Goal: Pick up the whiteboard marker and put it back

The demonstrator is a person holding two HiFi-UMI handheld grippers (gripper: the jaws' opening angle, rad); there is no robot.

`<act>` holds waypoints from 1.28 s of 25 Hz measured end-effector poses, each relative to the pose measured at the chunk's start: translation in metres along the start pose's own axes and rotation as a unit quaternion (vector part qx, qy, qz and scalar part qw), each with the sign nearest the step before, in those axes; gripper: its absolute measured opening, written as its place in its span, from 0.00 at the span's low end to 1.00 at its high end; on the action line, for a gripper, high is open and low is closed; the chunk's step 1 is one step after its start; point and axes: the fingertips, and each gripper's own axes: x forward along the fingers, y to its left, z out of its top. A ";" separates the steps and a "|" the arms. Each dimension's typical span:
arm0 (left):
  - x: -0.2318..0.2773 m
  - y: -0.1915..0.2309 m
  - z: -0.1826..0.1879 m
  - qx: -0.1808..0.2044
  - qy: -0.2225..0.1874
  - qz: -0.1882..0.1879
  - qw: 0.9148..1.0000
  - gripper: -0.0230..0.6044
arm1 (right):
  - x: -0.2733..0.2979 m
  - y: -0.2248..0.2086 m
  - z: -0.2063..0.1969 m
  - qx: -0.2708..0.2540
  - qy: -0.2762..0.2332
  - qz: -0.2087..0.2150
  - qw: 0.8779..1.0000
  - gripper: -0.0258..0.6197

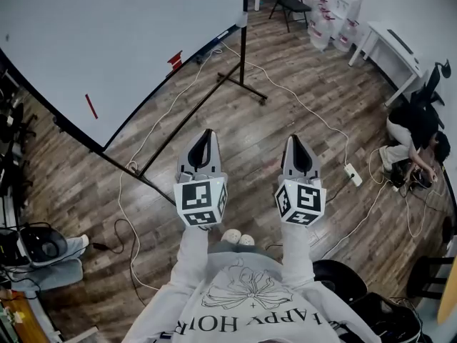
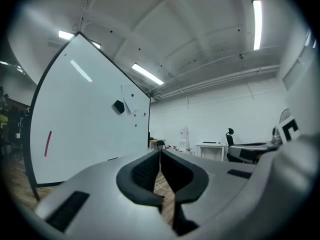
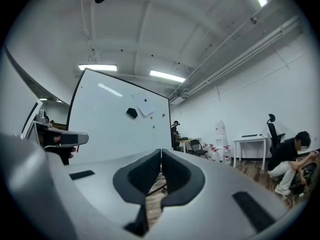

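Grey left gripper (image 1: 206, 134): held level over the wood floor (image 1: 214, 106); fingers (image 2: 144, 173) closed tip to tip, with nothing between them and touching nothing.
Grey right gripper (image 1: 296, 140): at three o'clock from the left one and apart from it; fingers (image 3: 141, 175) also meet at the tips and hold nothing.
Whiteboard marker (image 1: 91, 106): a slim red stick on the face of the whiteboard (image 1: 107, 34), at about ten o'clock from the left gripper and well apart from both grippers. It is small enough that it might be a drawn stroke.
Red item (image 1: 175, 61): on the board's lower edge, at eleven o'clock from the left gripper; kind unclear.
Stand (image 1: 243, 56): black, carries the whiteboard.
White cable (image 1: 314, 113): trails across the floor at one o'clock from the right gripper.
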 end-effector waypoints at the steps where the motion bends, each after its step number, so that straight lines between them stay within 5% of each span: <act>1: 0.000 -0.001 -0.001 0.000 0.000 0.000 1.000 0.05 | 0.000 -0.001 -0.001 0.000 0.000 0.001 1.000 0.05; 21: 0.029 -0.016 -0.029 -0.005 0.025 0.026 0.999 0.05 | 0.028 -0.020 -0.029 0.005 0.027 0.032 0.999 0.05; 32: 0.118 0.017 -0.036 -0.003 0.027 0.038 0.999 0.05 | 0.125 -0.031 -0.038 0.008 0.029 0.039 0.999 0.05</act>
